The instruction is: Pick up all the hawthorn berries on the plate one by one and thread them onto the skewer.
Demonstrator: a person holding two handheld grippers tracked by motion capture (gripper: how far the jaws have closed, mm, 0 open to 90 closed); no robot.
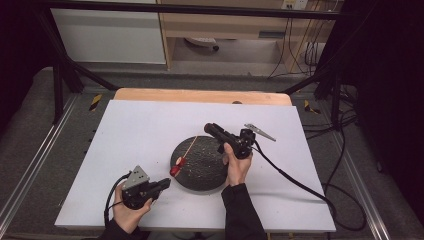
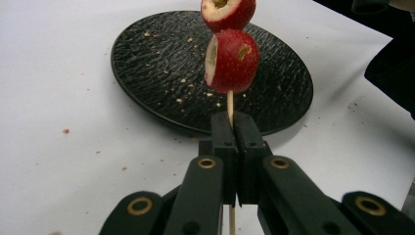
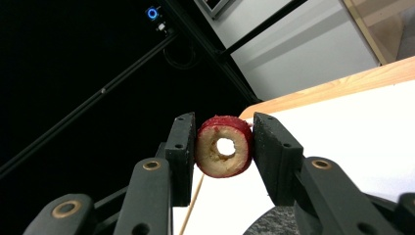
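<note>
Pinching a cored fruit slice [image 3: 224, 152], right claw [image 3: 222, 156] nearly closed.

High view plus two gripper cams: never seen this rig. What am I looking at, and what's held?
A person works at a table with a hand-held two-jaw gripper in each hand. The high view looks down from above; each gripper view looks along its own jaws. The left gripper is shut on a wooden skewer carrying two red fruit pieces. The right gripper is shut on a cored red fruit slice. A black plate lies on the white table.
</note>
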